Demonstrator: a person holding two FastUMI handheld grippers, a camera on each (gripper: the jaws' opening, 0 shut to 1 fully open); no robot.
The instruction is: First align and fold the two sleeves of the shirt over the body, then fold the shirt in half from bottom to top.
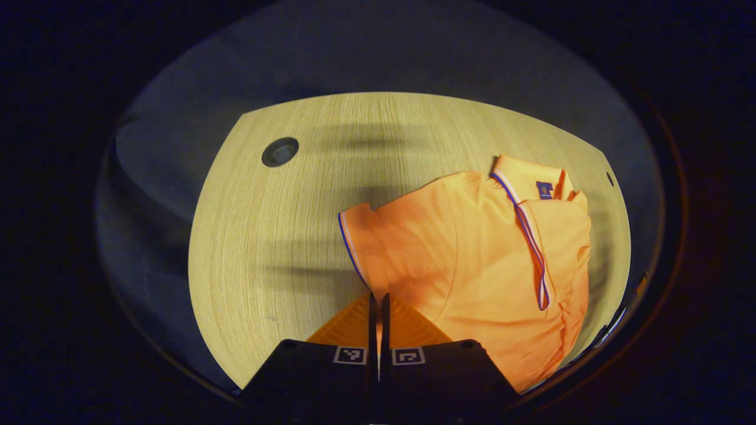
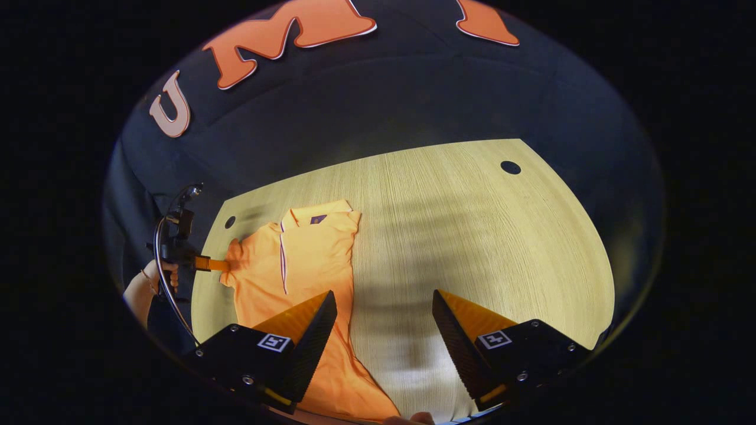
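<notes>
An orange polo shirt point(image 1: 472, 254) point(image 2: 307, 260) lies on the wooden table, collar point(image 1: 525, 174) toward the far edge. One sleeve point(image 1: 561, 236) is folded over the body, its striped hem running down the chest. The other sleeve point(image 1: 366, 236) point(image 2: 236, 260) sticks out sideways. My left gripper point(image 1: 378, 298) point(image 2: 215, 264) is shut at this sleeve's hem, and the blue trim runs into its fingertips. My right gripper point(image 2: 384, 301) hangs open above the shirt's lower side edge, one finger over the cloth, the other over bare wood.
The table point(image 1: 283, 248) point(image 2: 484, 236) has a round cable hole point(image 1: 280, 151) point(image 2: 510, 167) near each far corner. In the right gripper view, a hand point(image 2: 150, 283) holds the left gripper beyond the table's side edge, with a cable looping beside it.
</notes>
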